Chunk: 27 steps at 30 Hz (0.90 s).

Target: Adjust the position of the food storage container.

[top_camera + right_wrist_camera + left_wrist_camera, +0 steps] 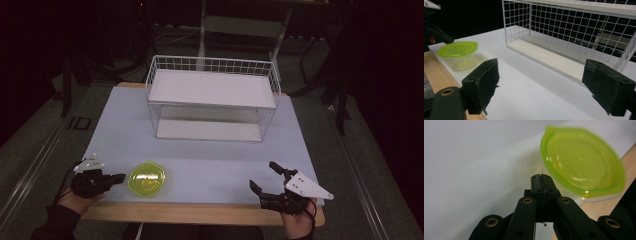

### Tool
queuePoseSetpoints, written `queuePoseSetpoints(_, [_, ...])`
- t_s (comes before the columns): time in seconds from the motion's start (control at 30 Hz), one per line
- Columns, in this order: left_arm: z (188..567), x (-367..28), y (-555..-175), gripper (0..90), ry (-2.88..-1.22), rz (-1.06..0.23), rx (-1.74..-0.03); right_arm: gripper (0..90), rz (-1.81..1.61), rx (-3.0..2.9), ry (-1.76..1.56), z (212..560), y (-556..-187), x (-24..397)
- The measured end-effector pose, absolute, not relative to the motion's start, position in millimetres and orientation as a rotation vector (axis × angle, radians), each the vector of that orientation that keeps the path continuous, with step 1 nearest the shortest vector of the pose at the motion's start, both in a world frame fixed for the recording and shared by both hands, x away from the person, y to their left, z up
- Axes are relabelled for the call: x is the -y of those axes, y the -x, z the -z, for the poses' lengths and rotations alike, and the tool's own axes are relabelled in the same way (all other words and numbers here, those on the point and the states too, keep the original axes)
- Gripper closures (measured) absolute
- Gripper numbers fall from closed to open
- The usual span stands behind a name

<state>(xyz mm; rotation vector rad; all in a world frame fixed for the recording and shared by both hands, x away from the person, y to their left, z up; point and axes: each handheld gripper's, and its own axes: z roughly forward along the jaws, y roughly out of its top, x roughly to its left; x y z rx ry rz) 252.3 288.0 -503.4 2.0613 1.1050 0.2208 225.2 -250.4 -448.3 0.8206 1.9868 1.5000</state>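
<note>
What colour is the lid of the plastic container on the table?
The lid is bright yellow-green; it shows best in the left gripper view.

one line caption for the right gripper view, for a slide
Open right gripper facing a lidded green container and white wire shelf rack.

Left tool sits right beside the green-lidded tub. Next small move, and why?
Probably open the left tool first: its jaws are pressed shut, just short of the container, so it cannot take the green lid's rim. The right tool is open but farther off.
</note>
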Motion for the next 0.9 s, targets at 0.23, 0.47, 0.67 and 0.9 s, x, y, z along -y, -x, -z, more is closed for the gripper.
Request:
queuePoseSetpoints(0.23, [510.6,-279.9,-258.8,90.0,-2.081,-0.132,-1.108,13.8,-1.505,-1.989,-0.819,448.1,-225.0,250.6])
queuePoseSetpoints(0.47, [516.1,-261.6,-270.6,90.0,-2.111,-0.107,-1.097,13.8,-1.506,-1.992,-0.817,448.1,-225.2,250.3])
queuePoseSetpoints(0.67, [517.2,-239.2,-282.8,90.0,-2.148,-0.108,-1.075,13.8,-1.503,-1.993,-0.815,448.2,-225.1,250.6])
queuePoseSetpoints(0.9, [515.5,-227.6,-290.6,90.0,-2.166,-0.135,-1.055,13.8,-1.510,-1.994,-0.815,448.1,-225.0,252.3])
